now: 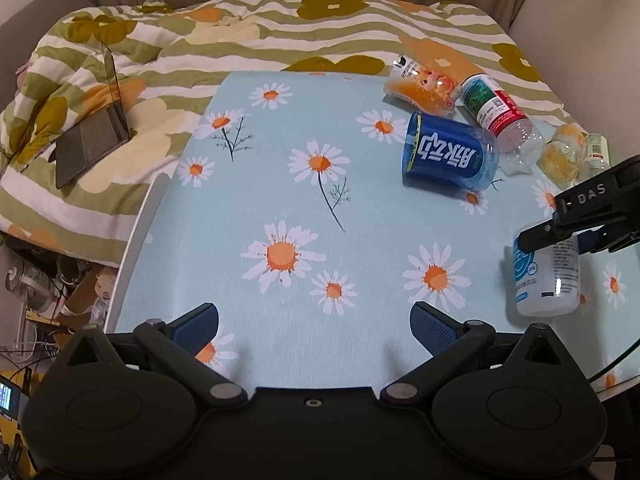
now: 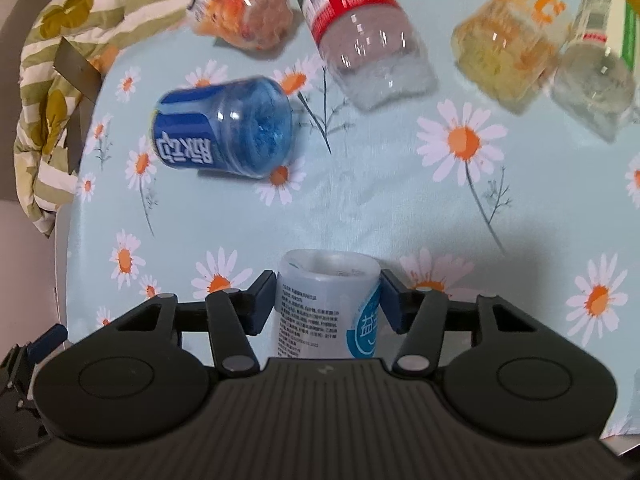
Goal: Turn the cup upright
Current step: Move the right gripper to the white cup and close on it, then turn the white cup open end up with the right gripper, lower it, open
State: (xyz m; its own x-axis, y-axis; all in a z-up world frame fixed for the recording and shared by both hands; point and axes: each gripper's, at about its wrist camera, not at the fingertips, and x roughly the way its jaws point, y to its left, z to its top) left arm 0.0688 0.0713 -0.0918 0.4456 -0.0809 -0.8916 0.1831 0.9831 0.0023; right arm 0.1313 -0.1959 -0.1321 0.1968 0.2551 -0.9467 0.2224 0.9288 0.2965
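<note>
A white cup with a blue label [image 2: 326, 308] stands on the daisy tablecloth [image 2: 360, 208], its cut rim facing up. My right gripper [image 2: 328, 300] is shut on it, one blue pad against each side. From the left wrist view the same white cup [image 1: 546, 280] sits at the table's right edge, with the right gripper [image 1: 560, 236] clamped around its upper part. My left gripper [image 1: 316, 320] hovers open over the near middle of the cloth and holds nothing.
Several cut-bottle cups lie on their sides at the far right: a blue one [image 1: 448, 152], an orange one [image 1: 420, 84], a red-labelled clear one [image 1: 500, 116] and a yellow one [image 1: 564, 152]. A laptop [image 1: 92, 136] rests on the floral bedding, left of the table.
</note>
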